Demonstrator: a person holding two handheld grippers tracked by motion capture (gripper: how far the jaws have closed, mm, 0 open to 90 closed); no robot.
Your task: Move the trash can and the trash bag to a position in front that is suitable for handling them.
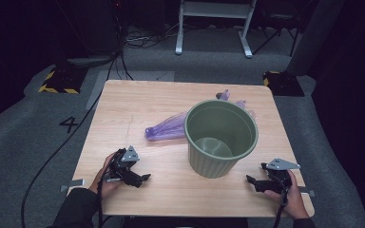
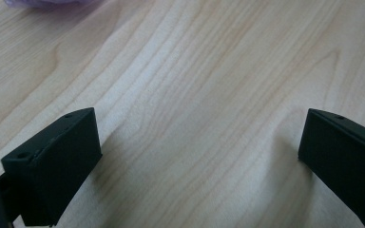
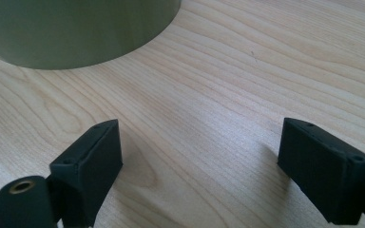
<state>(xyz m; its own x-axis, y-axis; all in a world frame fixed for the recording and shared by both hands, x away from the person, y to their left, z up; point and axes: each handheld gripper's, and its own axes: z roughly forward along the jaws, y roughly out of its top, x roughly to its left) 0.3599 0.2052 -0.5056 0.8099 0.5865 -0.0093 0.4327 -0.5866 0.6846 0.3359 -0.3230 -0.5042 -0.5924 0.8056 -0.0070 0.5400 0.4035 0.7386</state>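
bin (image 1: 221,142): sage green, ribbed outside
plastic bag (image 1: 167,128): translucent purple
table (image 1: 123,109): pale wood grain
left gripper (image 1: 141,179): black (grey plate on top)
right gripper (image 1: 253,180): black, grey plate too
floor blocks (image 1: 59,80): black with yellow hazard stripes
carpet (image 1: 28,133): grey, marked with a black 4

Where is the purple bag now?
In the high view the purple bag lies on the table, behind and left of the green bin, touching it.

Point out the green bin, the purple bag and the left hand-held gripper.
green bin (image 1: 217,164): high view, ribbed outer wall.
purple bag (image 1: 166,128): high view, left end.
left hand-held gripper (image 2: 199,152): left gripper view, midway between fingertips.
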